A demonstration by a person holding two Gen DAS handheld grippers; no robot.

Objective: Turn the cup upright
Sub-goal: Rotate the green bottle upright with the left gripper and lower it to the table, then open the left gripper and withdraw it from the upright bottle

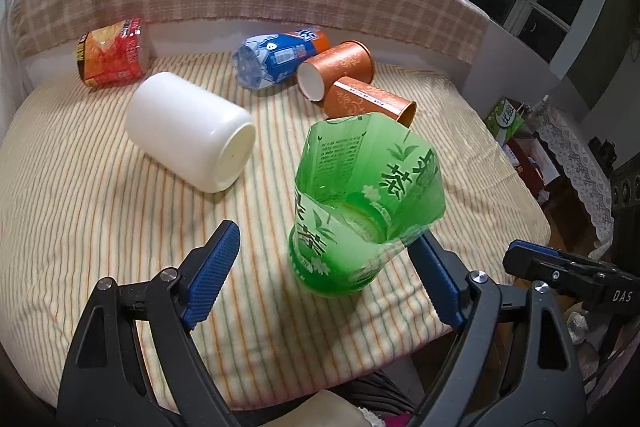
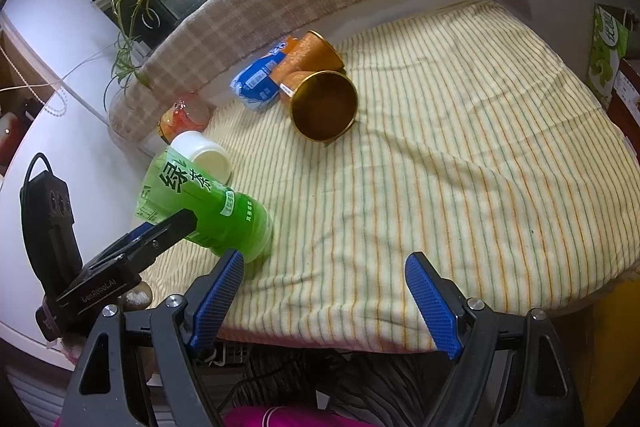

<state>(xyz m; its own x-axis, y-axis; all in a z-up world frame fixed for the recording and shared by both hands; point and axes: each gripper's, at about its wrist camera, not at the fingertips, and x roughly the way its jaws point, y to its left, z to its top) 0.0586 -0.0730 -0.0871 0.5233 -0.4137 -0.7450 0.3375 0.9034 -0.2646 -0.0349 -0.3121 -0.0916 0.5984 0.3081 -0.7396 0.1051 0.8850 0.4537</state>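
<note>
Near the front edge of the striped cloth [image 1: 100,211], the green cut-bottle cup [image 1: 352,211] stands mouth up, long axis tilted slightly, between the left gripper's [image 1: 324,267] wide-spread fingers; contact is unclear. The right gripper [image 2: 326,291] gapes wide over bare cloth. Farther back lie a white cup [image 1: 188,131], two orange paper cups [image 1: 340,67], partly overlapping.

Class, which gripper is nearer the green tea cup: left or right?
Left. The left gripper brackets the green tea cup, jaws open; the right gripper sits off to the cup's side, open.
</note>
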